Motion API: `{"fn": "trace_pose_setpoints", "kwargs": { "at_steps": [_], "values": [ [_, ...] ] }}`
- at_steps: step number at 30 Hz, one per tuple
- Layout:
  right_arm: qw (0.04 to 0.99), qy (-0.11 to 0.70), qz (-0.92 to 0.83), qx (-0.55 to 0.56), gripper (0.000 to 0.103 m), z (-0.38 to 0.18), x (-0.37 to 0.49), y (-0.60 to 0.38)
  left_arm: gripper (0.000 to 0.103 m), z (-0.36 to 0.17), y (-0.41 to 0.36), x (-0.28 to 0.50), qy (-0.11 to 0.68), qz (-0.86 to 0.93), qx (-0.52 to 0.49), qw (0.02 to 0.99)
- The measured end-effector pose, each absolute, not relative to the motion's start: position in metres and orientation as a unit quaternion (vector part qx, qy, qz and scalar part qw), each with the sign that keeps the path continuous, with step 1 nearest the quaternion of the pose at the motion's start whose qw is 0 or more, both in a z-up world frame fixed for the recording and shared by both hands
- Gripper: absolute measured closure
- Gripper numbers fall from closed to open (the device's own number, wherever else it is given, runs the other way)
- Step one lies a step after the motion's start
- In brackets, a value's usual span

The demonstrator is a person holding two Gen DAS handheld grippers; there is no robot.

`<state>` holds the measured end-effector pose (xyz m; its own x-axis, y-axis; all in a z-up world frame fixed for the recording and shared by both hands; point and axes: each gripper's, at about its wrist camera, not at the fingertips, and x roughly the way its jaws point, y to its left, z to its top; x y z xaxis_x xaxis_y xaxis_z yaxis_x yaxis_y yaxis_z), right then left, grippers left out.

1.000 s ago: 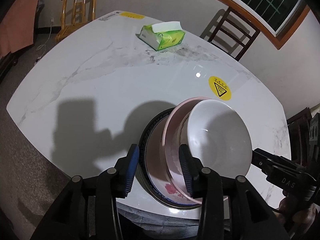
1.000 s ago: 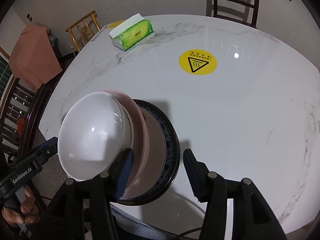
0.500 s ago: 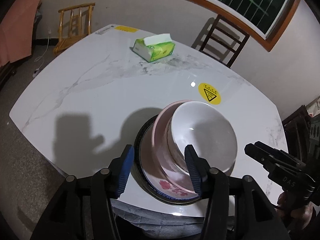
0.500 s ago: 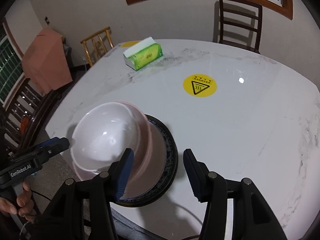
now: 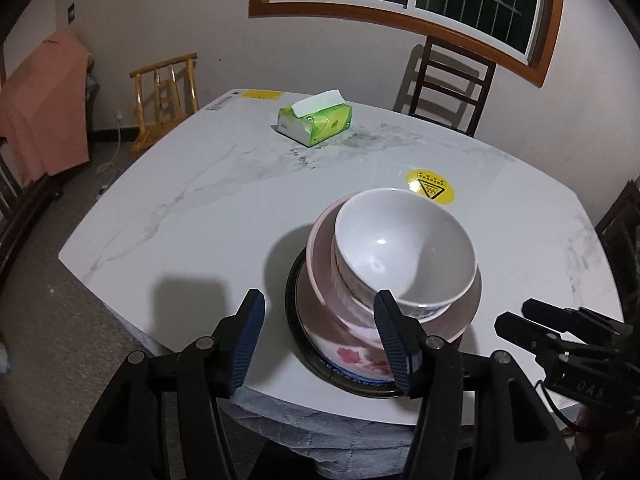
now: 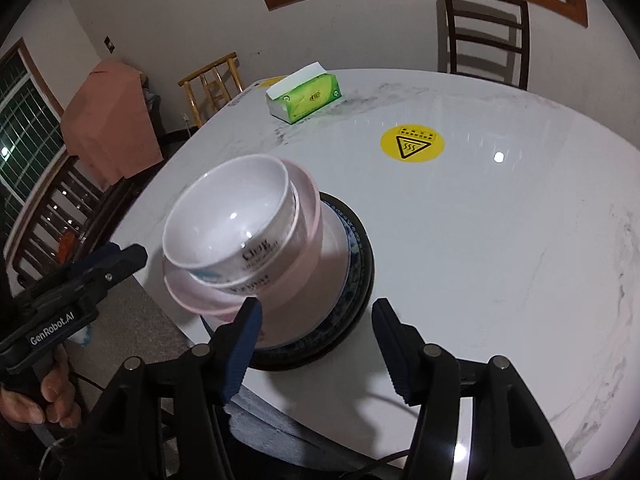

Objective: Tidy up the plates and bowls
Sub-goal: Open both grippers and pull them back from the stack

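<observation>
Near the front edge of the white marble table [image 5: 200, 220] stands a stack: a dark-rimmed plate [image 5: 294, 320], a floral dish [image 5: 352, 354], a pink bowl [image 5: 320, 264] and a white bowl [image 5: 404, 256] on top. My left gripper [image 5: 320, 340] hovers just in front of the stack. Its jaws are opening and its pads press on nothing. From the other side the right gripper [image 6: 316, 344] faces the same stack, white bowl [image 6: 224, 216] uppermost, and its jaws are also opening and empty. Each gripper also shows in the other's view: the right gripper [image 5: 516, 316], and the left gripper [image 6: 124, 256] held by a hand.
A green tissue box [image 5: 316, 120] lies at the far side of the table, and a yellow warning sticker [image 5: 431, 191] is behind the stack. A dark chair [image 5: 448, 84] and a wooden chair [image 5: 168, 96] stand beyond the table. A pink cloth [image 5: 44, 104] covers furniture at left.
Both grippers have drawn back from the stack and tilted upward, so more of the room shows. Their jaws stand wider than before. The stack stays in place.
</observation>
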<state>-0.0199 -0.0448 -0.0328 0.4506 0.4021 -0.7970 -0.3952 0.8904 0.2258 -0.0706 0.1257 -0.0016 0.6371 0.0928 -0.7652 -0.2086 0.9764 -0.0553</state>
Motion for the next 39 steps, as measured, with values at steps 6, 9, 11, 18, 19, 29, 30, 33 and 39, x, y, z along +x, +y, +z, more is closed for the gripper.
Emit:
{"fn": "trace_pose_setpoints", "kwargs": {
  "at_steps": [6,9,11,18,19,29,30,33,39],
  "values": [
    [0.866,0.442,0.234,-0.017,0.043,-0.031,-0.035,-0.037,0.048,-0.008,0.114,-0.077,0.406,0.107,-0.045,0.906],
    [0.868,0.439,0.232,-0.023,0.038,-0.033,-0.04,-0.037,0.046,-0.011,0.111,-0.078,0.405,0.114,-0.038,0.906],
    [0.869,0.436,0.23,-0.029,0.038,-0.034,-0.043,-0.037,0.046,-0.012,0.109,-0.079,0.406,0.114,-0.041,0.906],
    [0.868,0.44,0.23,-0.026,0.034,-0.039,-0.048,-0.04,0.035,-0.015,0.102,-0.079,0.406,0.118,-0.036,0.906],
    [0.866,0.443,0.231,-0.023,0.034,-0.04,-0.048,-0.04,0.034,-0.015,0.1,-0.08,0.406,0.117,-0.037,0.905],
    [0.863,0.452,0.226,-0.027,0.029,-0.047,-0.05,-0.039,0.034,-0.016,0.098,-0.08,0.407,0.119,-0.035,0.905],
    [0.863,0.451,0.226,-0.028,0.029,-0.046,-0.05,-0.038,0.034,-0.016,0.098,-0.08,0.407,0.118,-0.035,0.905],
    [0.861,0.453,0.228,-0.027,0.029,-0.047,-0.049,-0.038,0.034,-0.016,0.097,-0.08,0.407,0.116,-0.034,0.905],
    [0.86,0.456,0.229,-0.026,0.029,-0.048,-0.049,-0.037,0.034,-0.016,0.097,-0.08,0.408,0.115,-0.036,0.905]
  ]
}}
